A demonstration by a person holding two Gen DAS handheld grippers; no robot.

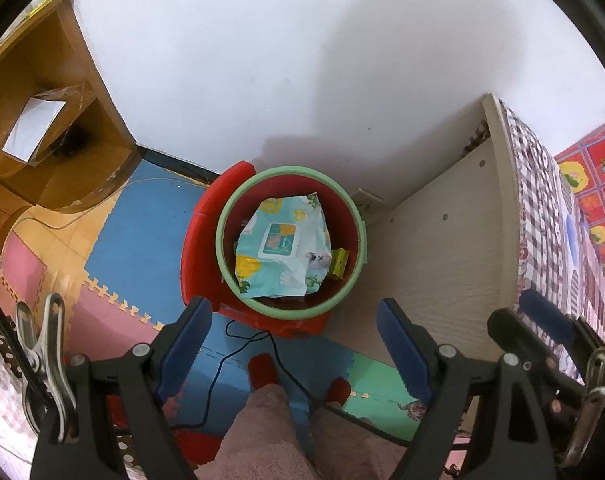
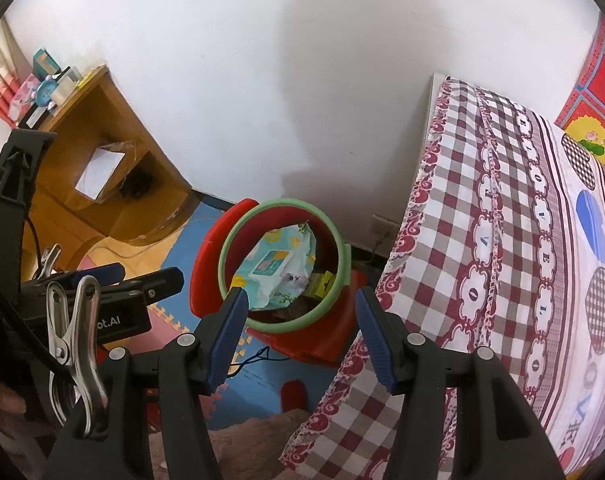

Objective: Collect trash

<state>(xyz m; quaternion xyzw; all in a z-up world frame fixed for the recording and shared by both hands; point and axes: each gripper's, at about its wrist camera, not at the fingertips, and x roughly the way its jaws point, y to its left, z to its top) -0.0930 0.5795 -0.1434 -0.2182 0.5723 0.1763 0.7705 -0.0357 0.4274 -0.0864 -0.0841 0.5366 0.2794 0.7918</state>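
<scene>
Both my grippers hang above the red bin [image 1: 344, 216], jaws spread and holding nothing: left gripper [image 1: 294, 344], right gripper [image 2: 302, 328]. The bin stands on the foam floor mats [image 1: 142, 240] between the wooden shelf [image 1: 42, 80] and the bed [image 2: 502, 240]. A light-blue wipes packet [image 1: 282, 248] lies inside on top, a small yellow-green carton [image 1: 338, 264] beside it. Judgement: nothing more to drop from this pose; I should look for loose trash elsewhere and keep clear of the black cable [image 1: 238, 344]. Bin contents below the packet are hidden; no uncollected trash is visible.
</scene>
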